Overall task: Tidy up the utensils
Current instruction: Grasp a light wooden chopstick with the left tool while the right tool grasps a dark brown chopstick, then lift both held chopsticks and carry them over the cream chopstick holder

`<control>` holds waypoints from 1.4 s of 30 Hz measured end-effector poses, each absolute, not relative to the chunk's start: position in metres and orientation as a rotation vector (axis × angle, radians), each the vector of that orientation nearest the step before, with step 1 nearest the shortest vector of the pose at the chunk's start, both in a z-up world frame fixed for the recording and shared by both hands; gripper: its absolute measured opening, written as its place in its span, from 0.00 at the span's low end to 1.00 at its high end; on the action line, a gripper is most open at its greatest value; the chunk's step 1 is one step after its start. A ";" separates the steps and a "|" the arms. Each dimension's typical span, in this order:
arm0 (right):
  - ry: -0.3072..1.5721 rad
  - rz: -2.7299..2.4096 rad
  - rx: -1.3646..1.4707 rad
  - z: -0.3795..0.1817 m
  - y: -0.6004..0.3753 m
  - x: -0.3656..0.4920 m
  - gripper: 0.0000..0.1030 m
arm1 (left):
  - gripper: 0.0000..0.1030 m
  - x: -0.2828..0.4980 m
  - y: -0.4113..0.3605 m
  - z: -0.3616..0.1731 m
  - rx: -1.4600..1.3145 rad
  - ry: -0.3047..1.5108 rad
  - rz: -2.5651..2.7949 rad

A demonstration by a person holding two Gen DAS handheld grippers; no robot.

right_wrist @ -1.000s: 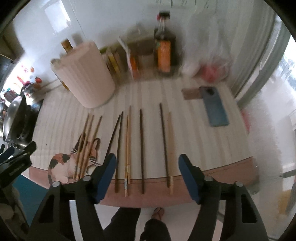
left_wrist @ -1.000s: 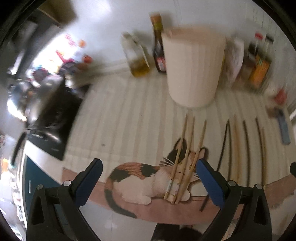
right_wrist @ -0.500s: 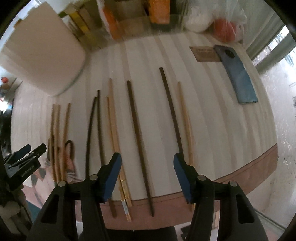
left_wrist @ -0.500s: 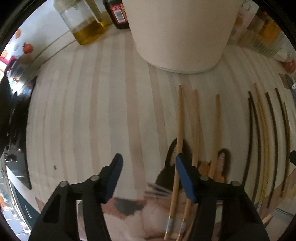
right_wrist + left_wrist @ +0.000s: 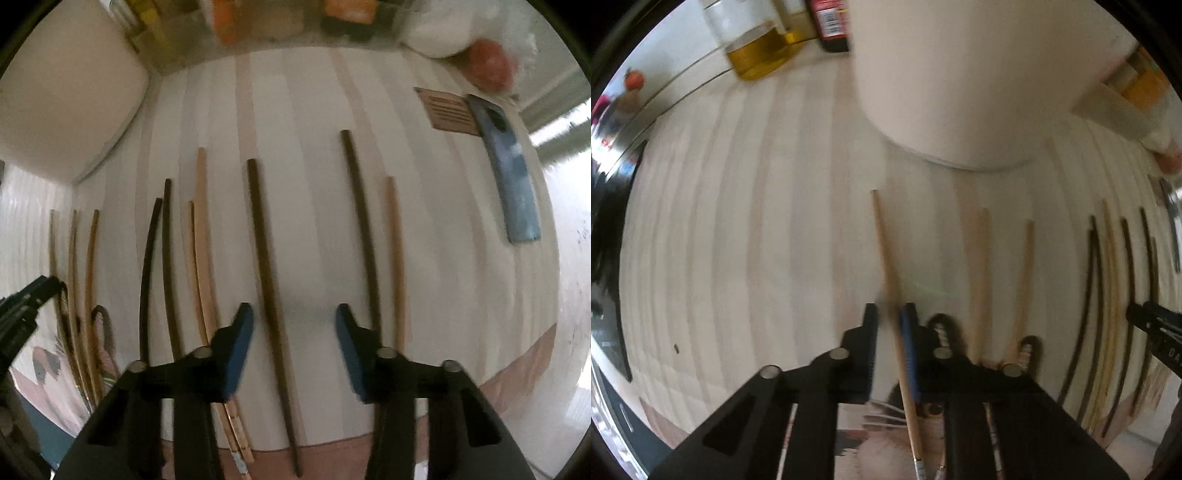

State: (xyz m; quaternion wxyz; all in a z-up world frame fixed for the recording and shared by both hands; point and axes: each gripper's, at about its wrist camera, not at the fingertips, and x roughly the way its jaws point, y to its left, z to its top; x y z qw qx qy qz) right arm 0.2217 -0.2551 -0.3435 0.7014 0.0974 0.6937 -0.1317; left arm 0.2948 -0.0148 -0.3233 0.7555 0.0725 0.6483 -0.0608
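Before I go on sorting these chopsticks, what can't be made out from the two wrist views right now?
- Left wrist view: whether the left gripper pads truly pinch the light chopstick; motion blur.
- Left wrist view: top of the cream container; cut off by the frame.
- Right wrist view: near end of the dark chopstick between the open right gripper fingers; blurred.
- Bottles behind: labels blurred.

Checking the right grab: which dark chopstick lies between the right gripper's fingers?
The lone dark chopstick in the middle, with pale chopsticks on its left; the right gripper straddles it, fingers not touching.
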 end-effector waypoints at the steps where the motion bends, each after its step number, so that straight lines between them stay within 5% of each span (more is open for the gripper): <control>1: 1.547 -0.287 0.212 -0.345 -0.253 0.225 0.35 | 0.07 0.295 -0.012 -0.323 0.147 1.415 -0.120; 8: 1.570 -0.270 0.192 -0.348 -0.241 0.251 0.09 | 0.07 0.293 0.005 -0.316 0.131 1.445 -0.078; 24: 1.622 -0.268 0.250 -0.358 -0.260 0.280 0.07 | 0.04 0.299 -0.007 -0.314 0.130 1.429 -0.075; 42: 1.326 -0.225 0.347 -0.291 -0.291 0.243 0.06 | 0.04 0.274 -0.007 -0.210 0.089 1.225 -0.082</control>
